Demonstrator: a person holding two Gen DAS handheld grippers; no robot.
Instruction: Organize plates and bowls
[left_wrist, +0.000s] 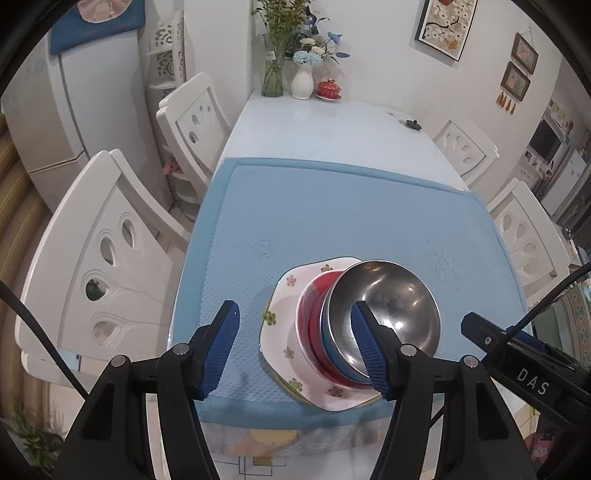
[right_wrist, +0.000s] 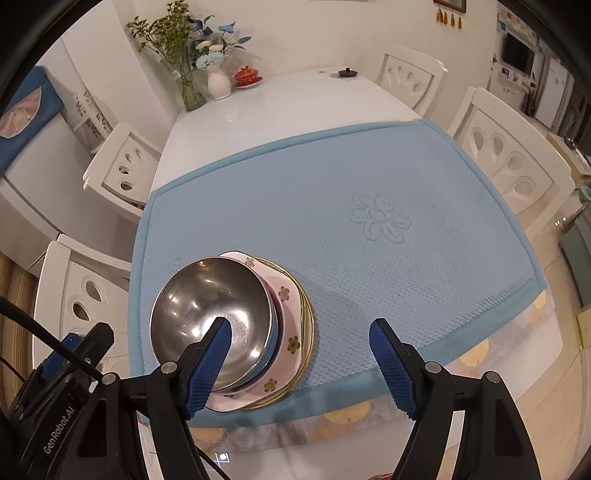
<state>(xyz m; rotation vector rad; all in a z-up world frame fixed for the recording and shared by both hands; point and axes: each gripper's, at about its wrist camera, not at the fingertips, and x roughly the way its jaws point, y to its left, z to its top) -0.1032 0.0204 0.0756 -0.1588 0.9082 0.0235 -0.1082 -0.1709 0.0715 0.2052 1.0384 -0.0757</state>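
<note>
A steel bowl (left_wrist: 388, 302) sits on top of a stack: under it a blue bowl (left_wrist: 332, 349), a red bowl (left_wrist: 317, 295) and a white flowered plate (left_wrist: 282, 314), all on the blue mat (left_wrist: 332, 214) near its front edge. The stack also shows in the right wrist view, with the steel bowl (right_wrist: 207, 295) over the flowered plate (right_wrist: 286, 314) and a gold-rimmed plate (right_wrist: 308, 332) beneath. My left gripper (left_wrist: 295, 350) is open and empty, above the stack's left side. My right gripper (right_wrist: 299, 358) is open and empty, above the stack's right side.
White chairs (left_wrist: 110, 266) stand along both sides of the table. At the far end are a glass vase of flowers (left_wrist: 273, 74), a white vase (left_wrist: 302, 83), a red lidded cup (left_wrist: 328, 89) and a small black object (left_wrist: 412, 123). A fridge (left_wrist: 55, 110) stands left.
</note>
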